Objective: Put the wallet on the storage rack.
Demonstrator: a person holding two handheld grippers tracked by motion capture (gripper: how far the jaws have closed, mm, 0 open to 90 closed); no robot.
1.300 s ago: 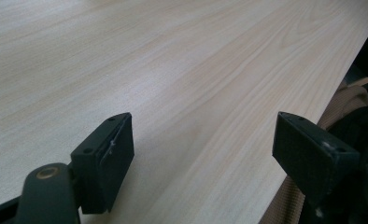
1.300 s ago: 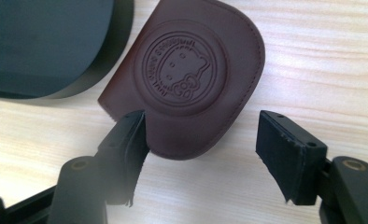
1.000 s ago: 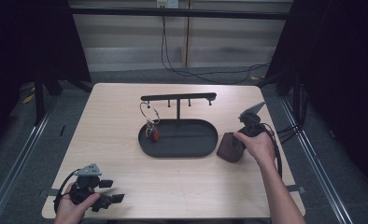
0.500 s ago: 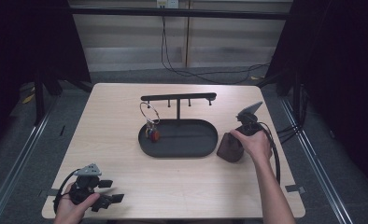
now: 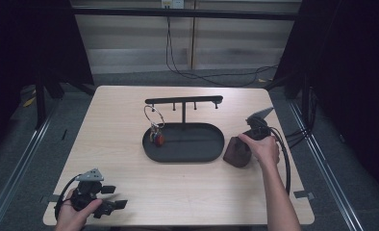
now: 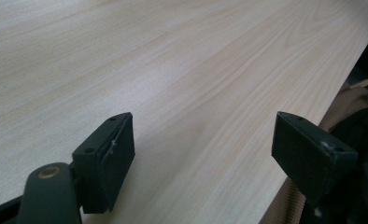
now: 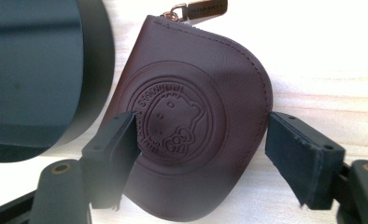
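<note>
My right gripper (image 7: 201,154) has just been opening, spread over the brown pouch (image 7: 191,126), which lies released right of the tray (image 5: 183,144); my left gripper (image 6: 210,154) rests spread on the near surface (image 6: 173,70).

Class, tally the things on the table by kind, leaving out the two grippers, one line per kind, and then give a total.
Black tray with hanger bar: 1
Key ring with keys and red fob: 1
Brown pouch: 1
Total: 3
</note>
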